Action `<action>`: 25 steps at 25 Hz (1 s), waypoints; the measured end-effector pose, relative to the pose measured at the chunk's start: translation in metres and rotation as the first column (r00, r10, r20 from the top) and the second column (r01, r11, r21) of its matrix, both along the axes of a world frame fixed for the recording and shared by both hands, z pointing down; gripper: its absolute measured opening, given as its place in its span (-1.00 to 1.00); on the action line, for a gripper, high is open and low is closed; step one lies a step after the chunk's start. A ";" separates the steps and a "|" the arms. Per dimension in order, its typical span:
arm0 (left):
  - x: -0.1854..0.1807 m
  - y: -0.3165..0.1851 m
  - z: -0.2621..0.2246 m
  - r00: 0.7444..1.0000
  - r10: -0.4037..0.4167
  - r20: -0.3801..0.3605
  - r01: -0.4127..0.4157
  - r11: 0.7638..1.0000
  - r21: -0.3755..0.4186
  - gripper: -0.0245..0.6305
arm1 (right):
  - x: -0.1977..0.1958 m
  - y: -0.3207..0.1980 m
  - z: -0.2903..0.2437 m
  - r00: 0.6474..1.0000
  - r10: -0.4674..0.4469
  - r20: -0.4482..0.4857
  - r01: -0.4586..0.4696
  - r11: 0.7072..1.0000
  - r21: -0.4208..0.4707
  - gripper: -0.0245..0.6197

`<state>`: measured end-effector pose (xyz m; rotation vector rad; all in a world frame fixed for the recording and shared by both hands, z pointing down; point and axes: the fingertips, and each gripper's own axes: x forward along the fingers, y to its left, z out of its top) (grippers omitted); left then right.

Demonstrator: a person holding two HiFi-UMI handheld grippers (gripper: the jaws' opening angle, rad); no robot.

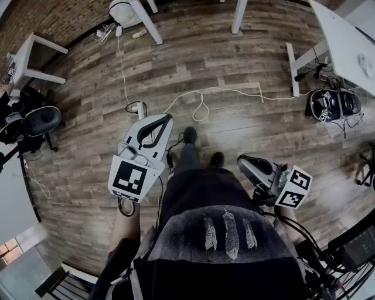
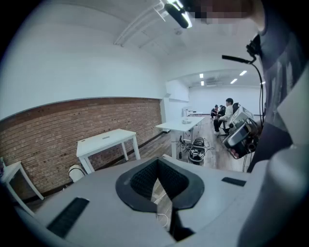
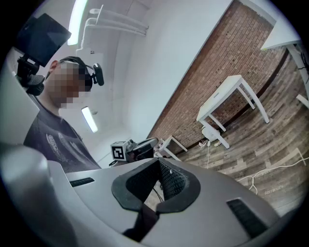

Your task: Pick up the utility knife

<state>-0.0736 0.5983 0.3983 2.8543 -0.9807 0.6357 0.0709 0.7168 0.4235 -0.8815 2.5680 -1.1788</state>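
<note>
No utility knife shows in any view. In the head view my left gripper [image 1: 164, 119] is held over the wood floor, in front of the person's body, with its jaws shut and empty. My right gripper [image 1: 242, 160] hangs at the person's right hip, also shut with nothing between the jaws. The left gripper view has the left gripper [image 2: 157, 162] closed, dark pads meeting, aimed across the room at a brick wall. In the right gripper view the right gripper [image 3: 158, 164] is closed too, and the left gripper's marker cube [image 3: 118, 151] sits beyond it.
White cables [image 1: 202, 102] loop across the wood floor [image 1: 234, 70] ahead of the person's shoes [image 1: 189, 135]. White tables stand at the upper right [image 1: 345, 41], top [image 1: 143, 17] and left [image 1: 32, 55]. A basket of gear [image 1: 331, 104] lies right, a dark chair [image 1: 38, 120] left.
</note>
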 end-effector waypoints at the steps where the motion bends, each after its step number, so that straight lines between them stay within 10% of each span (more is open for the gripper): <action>1: -0.005 -0.010 -0.001 1.000 -0.002 0.000 0.002 1.000 0.007 -0.94 | -0.004 -0.009 0.000 1.000 0.007 0.003 -0.007 1.000 -0.008 -0.92; 15: -0.074 -0.124 0.002 0.992 0.040 -0.118 -0.043 0.999 -0.020 -0.94 | -0.095 -0.148 -0.016 0.984 -0.006 -0.180 0.005 1.000 -0.004 -0.92; 25: -0.043 -0.161 0.001 0.962 0.212 -0.174 -0.218 0.976 -0.019 -0.94 | -0.091 -0.200 -0.013 0.987 0.111 -0.114 -0.120 0.990 -0.074 -0.92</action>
